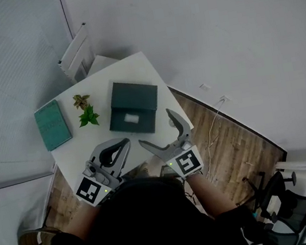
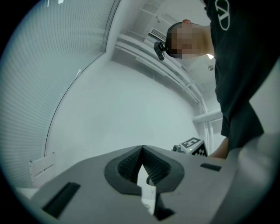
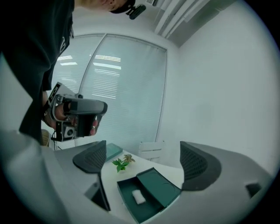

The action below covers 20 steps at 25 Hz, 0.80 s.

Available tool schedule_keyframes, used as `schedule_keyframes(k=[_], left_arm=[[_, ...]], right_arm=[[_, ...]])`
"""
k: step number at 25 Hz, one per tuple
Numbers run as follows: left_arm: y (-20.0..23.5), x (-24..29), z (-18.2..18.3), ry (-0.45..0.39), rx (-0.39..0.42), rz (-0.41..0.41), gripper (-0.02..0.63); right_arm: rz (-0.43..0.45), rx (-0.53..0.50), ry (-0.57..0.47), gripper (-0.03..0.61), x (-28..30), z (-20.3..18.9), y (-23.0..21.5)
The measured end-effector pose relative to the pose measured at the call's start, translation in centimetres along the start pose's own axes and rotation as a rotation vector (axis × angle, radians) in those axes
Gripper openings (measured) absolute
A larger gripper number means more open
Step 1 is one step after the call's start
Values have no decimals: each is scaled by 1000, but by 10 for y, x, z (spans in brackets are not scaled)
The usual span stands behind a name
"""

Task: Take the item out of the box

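- item [image 3: 138,196]: small white block, looks light and maybe soft. it lies in the box, ahead of and below the right gripper [image 3: 142,154]. pinch its short sides gently.
- box [image 3: 127,192]: dark green, matte, stiff, with its lid open.
- right gripper: ribbed jaws wide apart, empty.
- left gripper [image 2: 141,148]: jaw tips pressed together.

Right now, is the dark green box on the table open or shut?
Open. The box has its lid laid back flat, and a small white item shows in the uncovered base.
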<state>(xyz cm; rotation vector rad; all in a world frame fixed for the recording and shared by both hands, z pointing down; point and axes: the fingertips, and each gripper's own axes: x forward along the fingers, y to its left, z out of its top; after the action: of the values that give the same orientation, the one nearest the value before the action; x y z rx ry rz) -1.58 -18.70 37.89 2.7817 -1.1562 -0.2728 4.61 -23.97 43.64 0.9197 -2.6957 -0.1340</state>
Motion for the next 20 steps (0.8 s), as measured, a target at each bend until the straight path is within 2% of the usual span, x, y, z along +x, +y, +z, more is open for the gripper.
schedule_keyframes(k=[5,9,15,20], left_arm=[[6,-8,-4,5,-12,31,6],[13,-20,-9,12,-29,62,6],[17,-40,-18,10,-50,132,6],[22,-57,-27,18,-65,184,6]], right_arm=[[38,-54,42,494,23,-23,-7],[83,-102,155,495,49,-51,-9],[172,-138,248,497,90,-100,0],[228,-159,346,457,117,-143,10]])
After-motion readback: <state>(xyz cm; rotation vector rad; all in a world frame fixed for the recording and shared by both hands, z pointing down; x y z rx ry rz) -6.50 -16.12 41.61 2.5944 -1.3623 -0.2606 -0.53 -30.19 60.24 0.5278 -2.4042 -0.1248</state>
